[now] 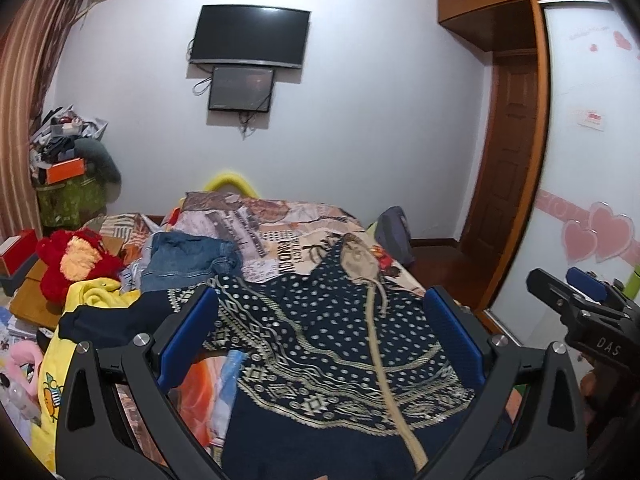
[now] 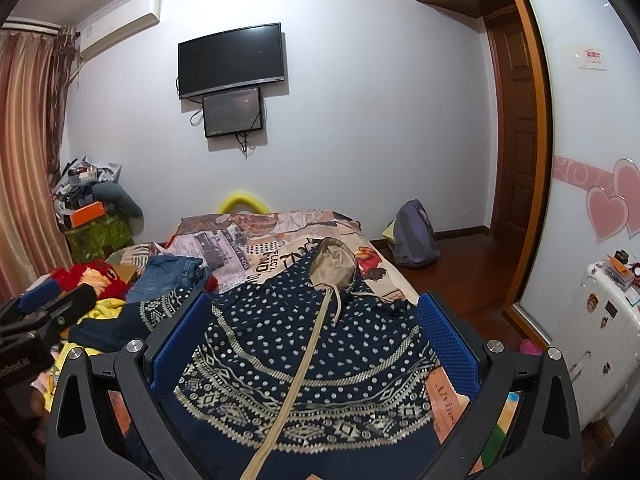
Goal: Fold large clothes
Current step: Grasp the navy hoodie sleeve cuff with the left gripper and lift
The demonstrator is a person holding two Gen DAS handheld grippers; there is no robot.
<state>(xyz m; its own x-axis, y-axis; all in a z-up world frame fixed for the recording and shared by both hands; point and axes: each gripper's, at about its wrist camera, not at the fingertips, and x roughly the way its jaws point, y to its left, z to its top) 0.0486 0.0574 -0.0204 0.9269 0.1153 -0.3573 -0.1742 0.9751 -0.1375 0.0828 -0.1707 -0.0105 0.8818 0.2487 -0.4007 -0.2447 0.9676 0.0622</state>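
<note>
Left gripper (image 1: 320, 336), black frame with blue ribbed pads: jaws spread wide, nothing between them, lower centre of the left wrist view. Right gripper (image 2: 314, 334), same make: jaws likewise wide apart and empty, lower centre of the right wrist view; its body also shows at the right edge of the left view, and whether it is open cannot be told from there. Item in hand: navy hooded zip-front top with cream dots and geometric bands (image 2: 304, 344), laid flat and face-up on the bed, filling the lower middle of both views, beige-lined hood (image 2: 334, 262) pointing to the far wall, cream zip running down the middle toward the cameras. One sleeve (image 1: 120, 316) trails off at left of frame; the other is not clearly seen. Beneath: patchwork-print bedcover (image 2: 276, 236). Left of frame: folded blue denim garment (image 2: 172, 274), red plush toy (image 1: 76, 260), yellow cloth (image 1: 100, 292). Upper centre: black wall-mounted screen (image 2: 232, 60). Step, as judged: garment spread, fold not begun, both tools poised over the hem. Next move likely needs each gripper lowered to a side edge or sleeve and closed on one layer of cloth only.
</note>
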